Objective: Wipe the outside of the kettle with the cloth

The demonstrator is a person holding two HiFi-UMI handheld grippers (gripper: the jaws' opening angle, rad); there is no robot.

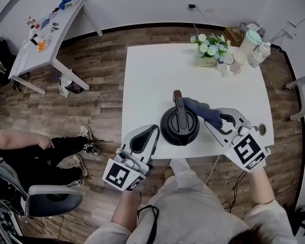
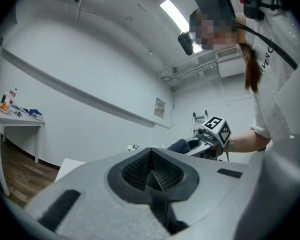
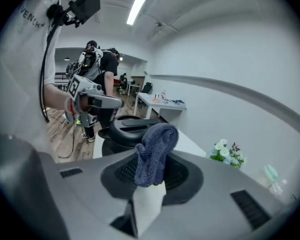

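Cloth (image 1: 202, 110) was bunched in your right gripper (image 1: 217, 119), whose jaws pinched one end so that the blue wad stood up past the tips. The kettle (image 1: 179, 126) sat near the front edge of the table (image 1: 152, 75), between your two grippers. It lay to the left of the right jaws and just beyond them. The cloth reached the kettle's far right shoulder beside the handle (image 1: 178, 111), though whether it pressed on the wall could not be told. The handle ran front to back across the lid, so the round wall curved away on both sides. Your left gripper (image 1: 148, 136) hung just beside the kettle's left wall, jaws pressed together on nothing. Your right hand was the nearer one for wiping. A sweep leftward around the wall looked like the coming move, with the left free to steady the kettle.
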